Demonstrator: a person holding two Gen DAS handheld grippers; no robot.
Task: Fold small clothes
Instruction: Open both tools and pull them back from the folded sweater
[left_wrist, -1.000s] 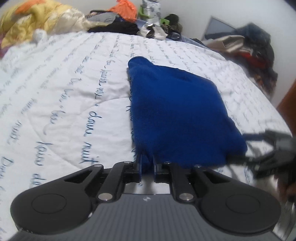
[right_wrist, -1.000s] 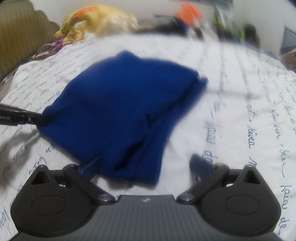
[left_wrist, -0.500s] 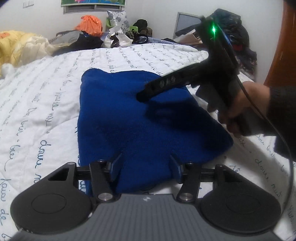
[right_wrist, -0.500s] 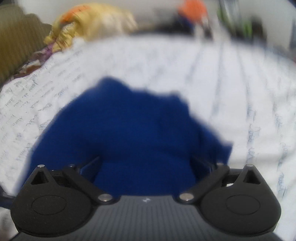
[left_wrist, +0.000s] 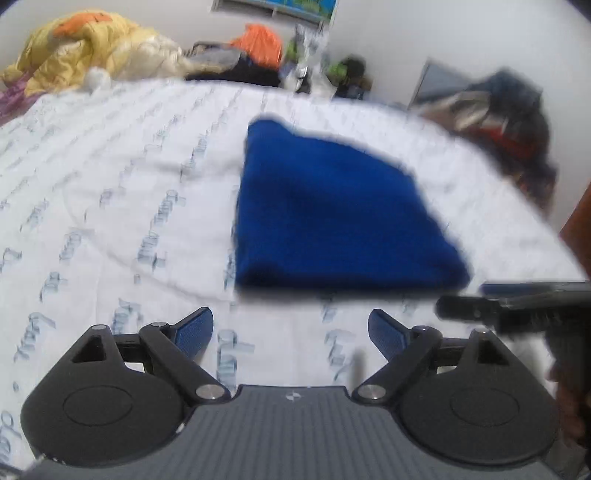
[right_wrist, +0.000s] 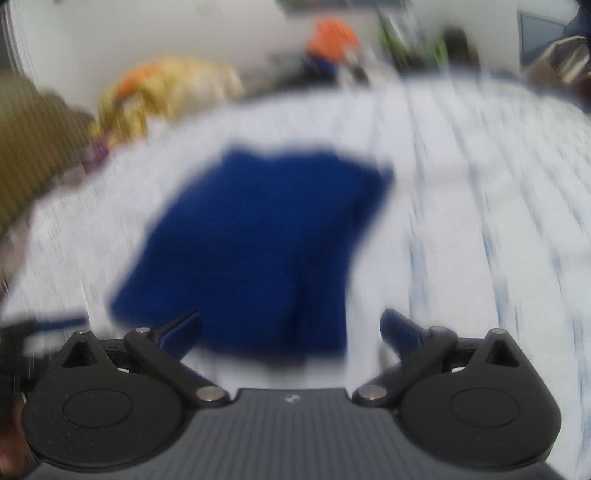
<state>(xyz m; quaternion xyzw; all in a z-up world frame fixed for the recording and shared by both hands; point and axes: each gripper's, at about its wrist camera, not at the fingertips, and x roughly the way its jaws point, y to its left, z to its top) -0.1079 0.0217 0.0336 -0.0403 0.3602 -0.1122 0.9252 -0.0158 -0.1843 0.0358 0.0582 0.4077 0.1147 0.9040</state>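
A folded blue garment (left_wrist: 332, 218) lies flat on the white bedspread (left_wrist: 122, 206) printed with blue script. My left gripper (left_wrist: 291, 332) hovers just short of its near edge, jaws opening wide, only bedspread between them. The right gripper's fingers (left_wrist: 480, 308) reach in from the right edge of the left wrist view, beside the garment's near right corner. In the blurred right wrist view the blue garment (right_wrist: 258, 243) lies ahead, and my right gripper (right_wrist: 291, 332) is open, its near edge just beyond the fingertips, nothing gripped.
A yellow and orange quilt (left_wrist: 85, 51) is heaped at the bed's far left. Orange and dark clothes and small clutter (left_wrist: 258, 48) line the far edge. A pile of dark and red clothes (left_wrist: 509, 118) sits at the right. A brown headboard (right_wrist: 33, 147) stands left.
My left gripper let go of the garment's near edge, opened wide and drew back. The right gripper swept over the garment and came back beside its near right corner. The garment lies flat.
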